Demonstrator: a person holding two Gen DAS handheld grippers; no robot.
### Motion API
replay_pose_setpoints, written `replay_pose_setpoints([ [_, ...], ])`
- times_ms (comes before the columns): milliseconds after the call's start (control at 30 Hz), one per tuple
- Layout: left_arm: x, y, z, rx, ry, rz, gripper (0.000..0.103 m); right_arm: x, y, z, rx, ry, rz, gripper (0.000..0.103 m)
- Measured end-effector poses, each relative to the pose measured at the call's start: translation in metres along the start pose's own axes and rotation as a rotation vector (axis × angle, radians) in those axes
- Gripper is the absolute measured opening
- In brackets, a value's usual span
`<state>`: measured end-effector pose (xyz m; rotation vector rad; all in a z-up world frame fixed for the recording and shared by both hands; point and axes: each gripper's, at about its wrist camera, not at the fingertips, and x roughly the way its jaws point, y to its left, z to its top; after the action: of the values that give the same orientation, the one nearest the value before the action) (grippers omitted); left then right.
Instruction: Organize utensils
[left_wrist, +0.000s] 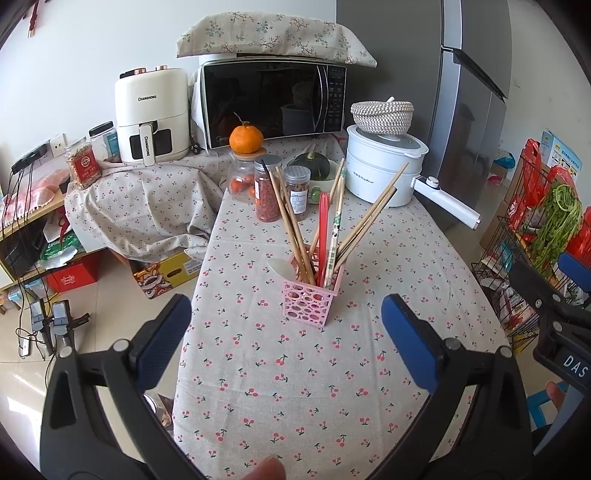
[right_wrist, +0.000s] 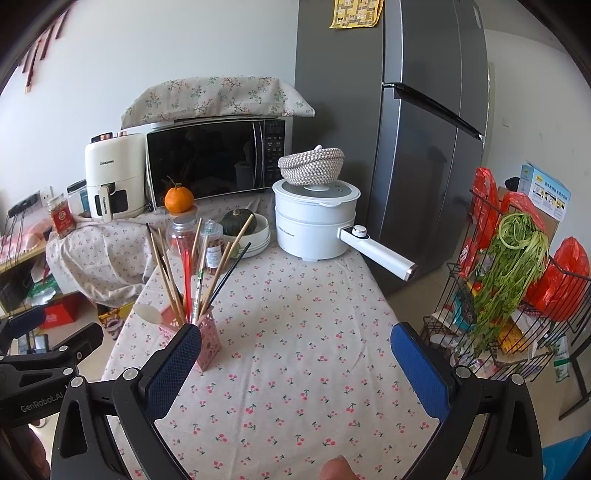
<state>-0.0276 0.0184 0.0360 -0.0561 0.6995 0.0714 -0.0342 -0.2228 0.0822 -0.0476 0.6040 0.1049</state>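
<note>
Plastic basket (left_wrist: 309, 300) (wooden chopsticks (left_wrist: 290, 218))

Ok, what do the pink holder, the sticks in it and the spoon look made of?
Pink holder: moulded plastic by its look, glossy, walls pierced with oval holes. Most chopsticks: pale matte tan, likely bamboo or wood; the red pair looks like smooth plastic. White spoon: smooth and opaque, plastic or ceramic; the pictures cannot settle which.

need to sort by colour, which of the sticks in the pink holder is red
The red chopsticks, standing near the middle of the pink holder. The other sticks around them are plain wood, dark-tipped, or white with a green print.
</note>
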Motion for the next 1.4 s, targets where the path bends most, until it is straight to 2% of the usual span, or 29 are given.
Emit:
replay_pose_setpoints([
  [1267, 0.000, -0.004, -0.003, 0.015, 0.005, -0.008, 0.102, 0.004, -0.002, -0.002, 0.003, 0.006, -0.004, 0.103],
  [1400, 0.000, -0.002, -0.004, 0.012, 0.008, -0.045, 0.102, 0.010, -0.003, -0.003, 0.005, 0.014, 0.001, 0.103],
])
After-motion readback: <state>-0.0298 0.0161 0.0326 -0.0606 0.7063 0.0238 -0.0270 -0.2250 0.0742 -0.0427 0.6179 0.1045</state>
